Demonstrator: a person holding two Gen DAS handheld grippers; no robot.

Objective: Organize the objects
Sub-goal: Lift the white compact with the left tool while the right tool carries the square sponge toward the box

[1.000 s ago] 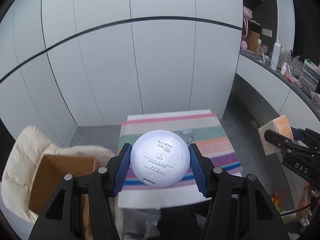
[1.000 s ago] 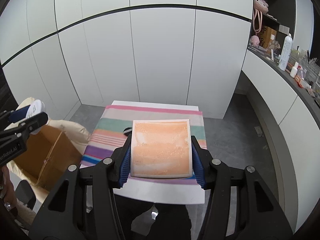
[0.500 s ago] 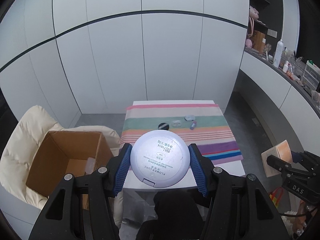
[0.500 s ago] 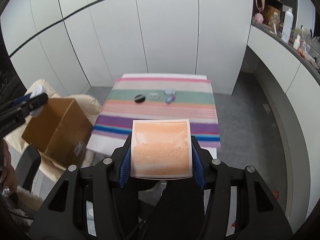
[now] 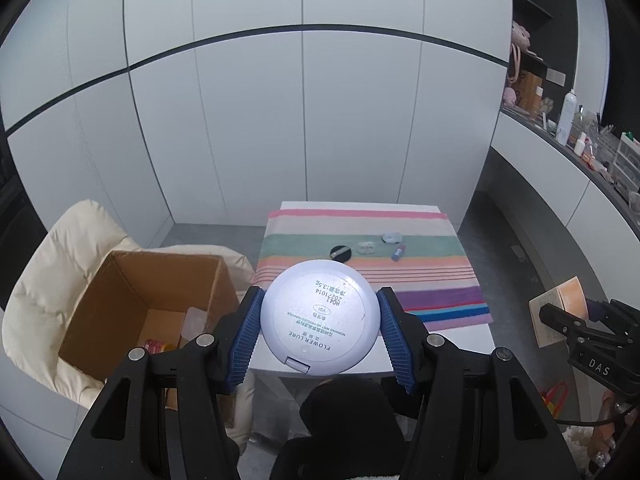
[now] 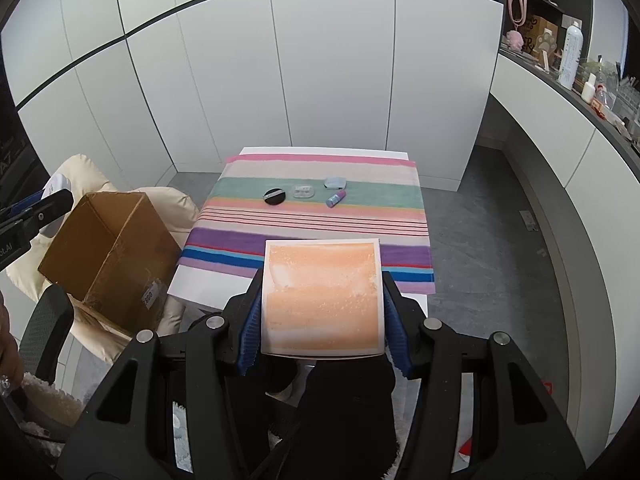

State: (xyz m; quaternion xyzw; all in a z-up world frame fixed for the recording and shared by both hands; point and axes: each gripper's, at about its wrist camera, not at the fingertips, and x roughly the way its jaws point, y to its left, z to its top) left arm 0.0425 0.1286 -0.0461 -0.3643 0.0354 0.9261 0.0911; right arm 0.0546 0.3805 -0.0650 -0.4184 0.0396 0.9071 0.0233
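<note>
Two loads | left tongs (image 5: 320, 330) clamp round compact (image 5: 320, 316) | right tongs (image 6: 322, 320) clamp orange packet (image 6: 322, 300) | cardboard box (image 5: 132, 304) lies left, nearer left tongs

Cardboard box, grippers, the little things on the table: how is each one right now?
Cardboard box: open, some items inside.
Left gripper: shut on the round compact.
Right gripper: shut on the orange square box.
Black puff: lying flat on the striped cloth.
Purple tube: lying on its side.
Clear case: flat on the cloth.
</note>
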